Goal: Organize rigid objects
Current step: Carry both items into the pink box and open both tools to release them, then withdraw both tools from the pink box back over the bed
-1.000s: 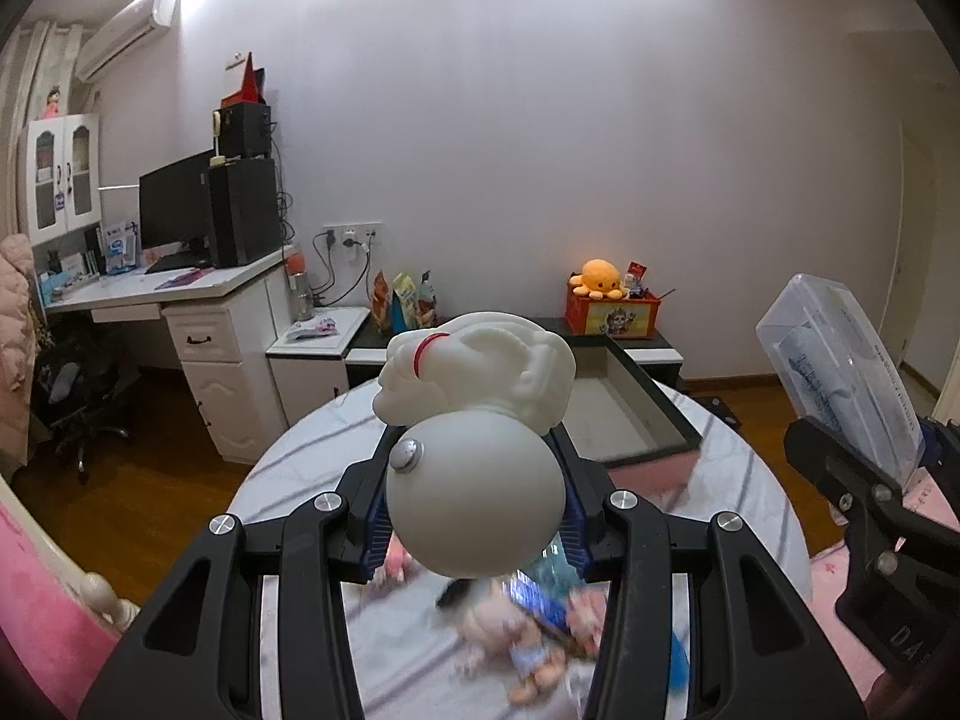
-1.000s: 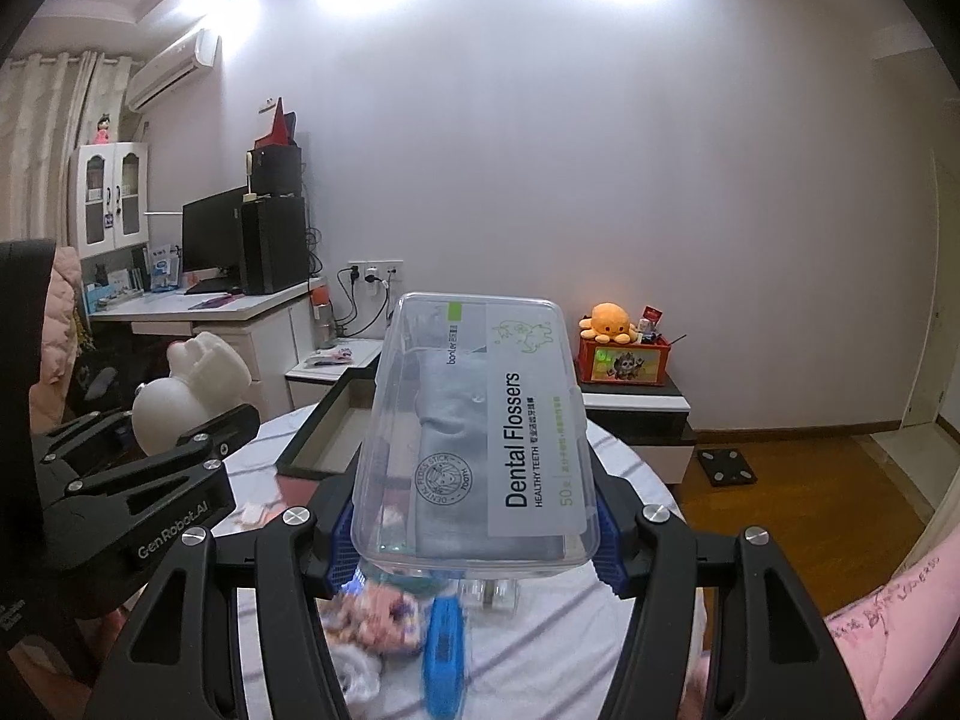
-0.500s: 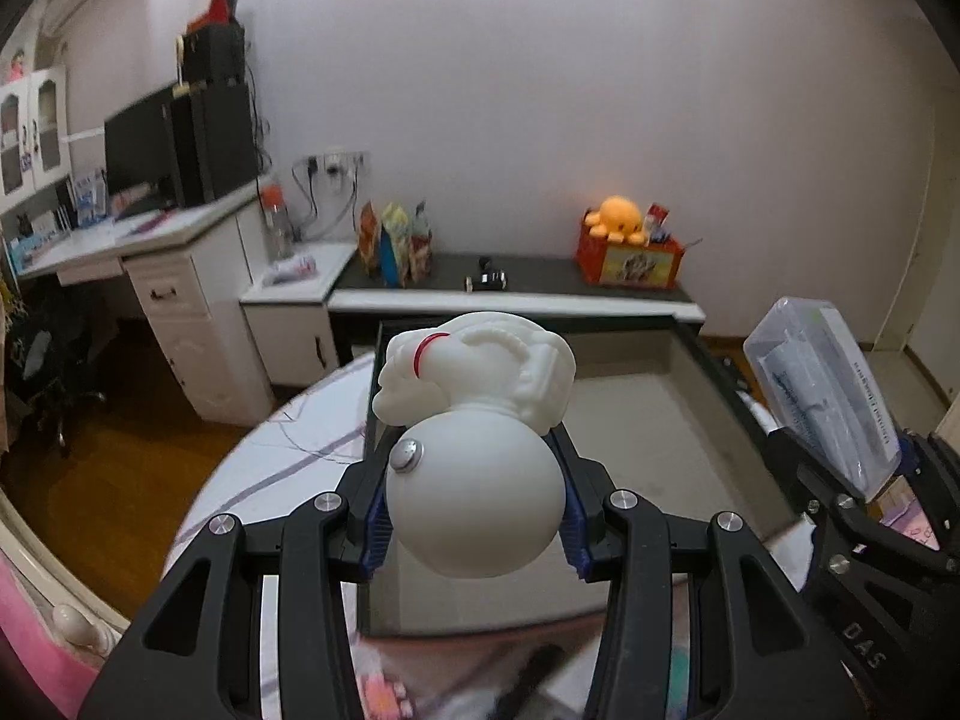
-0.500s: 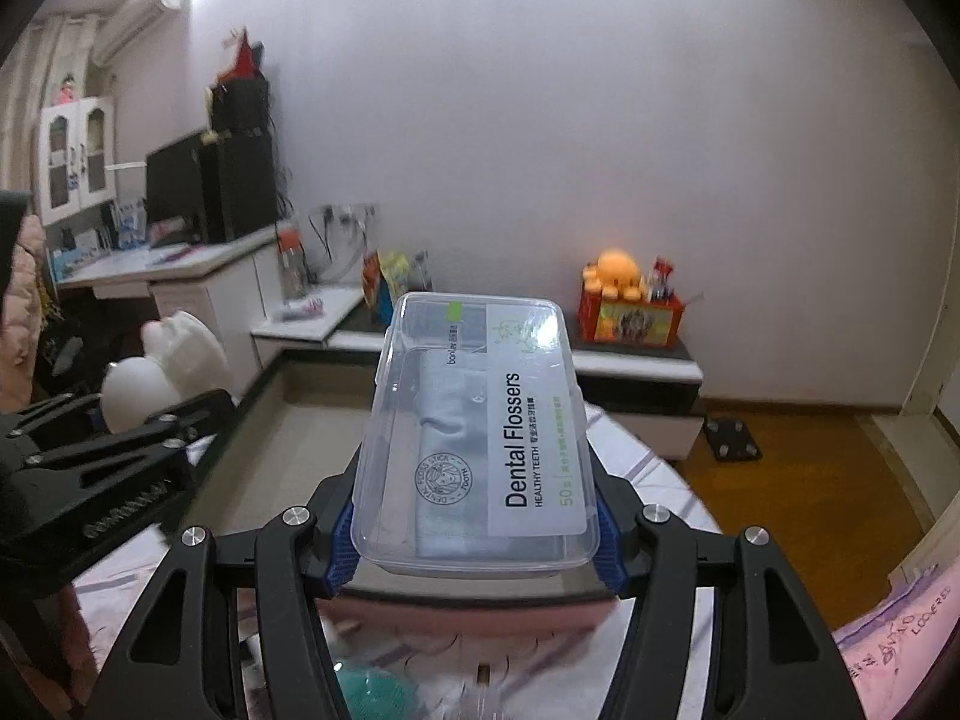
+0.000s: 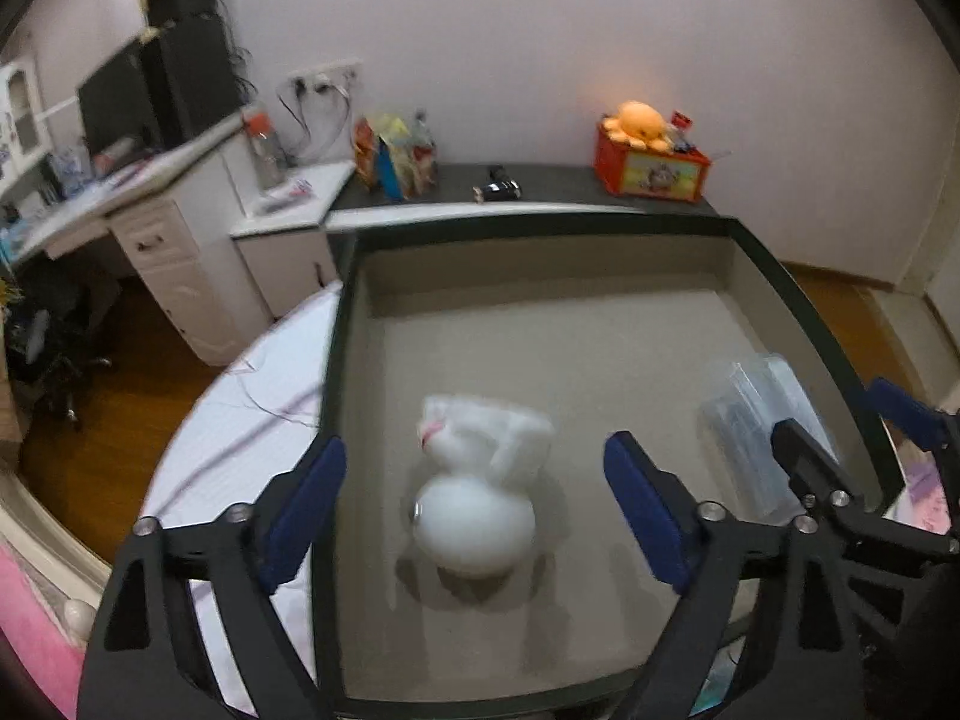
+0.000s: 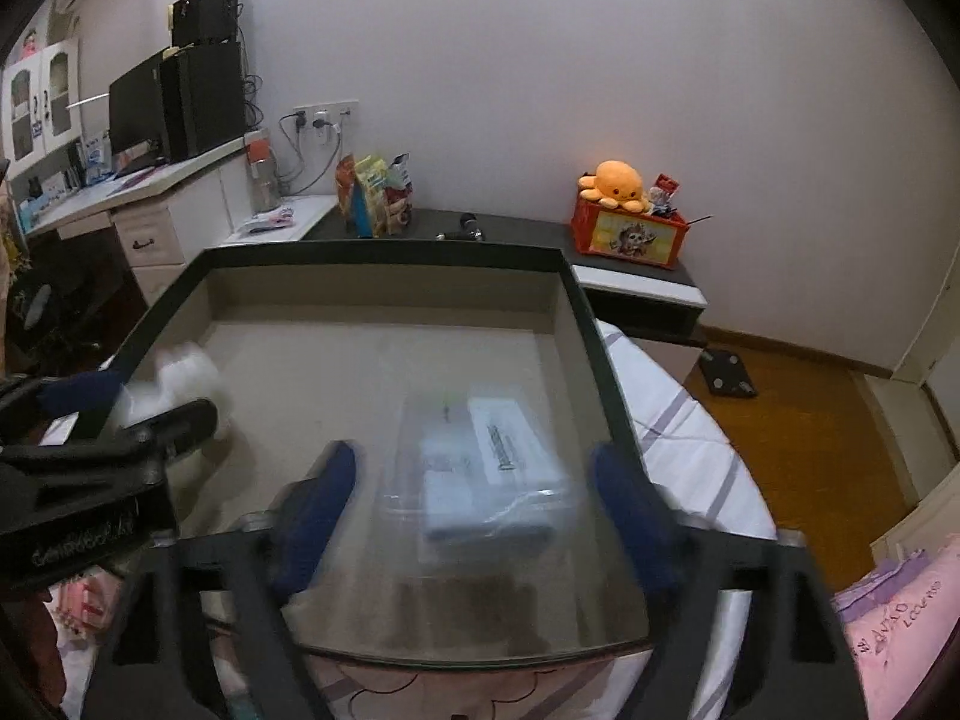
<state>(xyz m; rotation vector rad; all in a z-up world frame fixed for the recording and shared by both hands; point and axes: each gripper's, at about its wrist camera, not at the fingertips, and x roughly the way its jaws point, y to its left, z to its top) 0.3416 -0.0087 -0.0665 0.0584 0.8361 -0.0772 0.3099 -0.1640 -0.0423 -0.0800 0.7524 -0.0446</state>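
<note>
Both items, clamped half a second ago, now lie loose inside the tray (image 5: 798,324). Left gripper (image 5: 474,495): jaws spread wide, holding nothing. Right gripper (image 6: 474,501): likewise wide apart and empty. White figurine (image 5: 477,495): centre of the left view, on the tray floor, round base toward the camera, long axis running up-frame; blurred. Clear floss box (image 6: 489,468): lower centre of the right view, lying flat, long axis up-frame. Surroundings: striped bench (image 5: 240,414), orange octopus toy (image 6: 618,180) on a red box, upper right.
</note>
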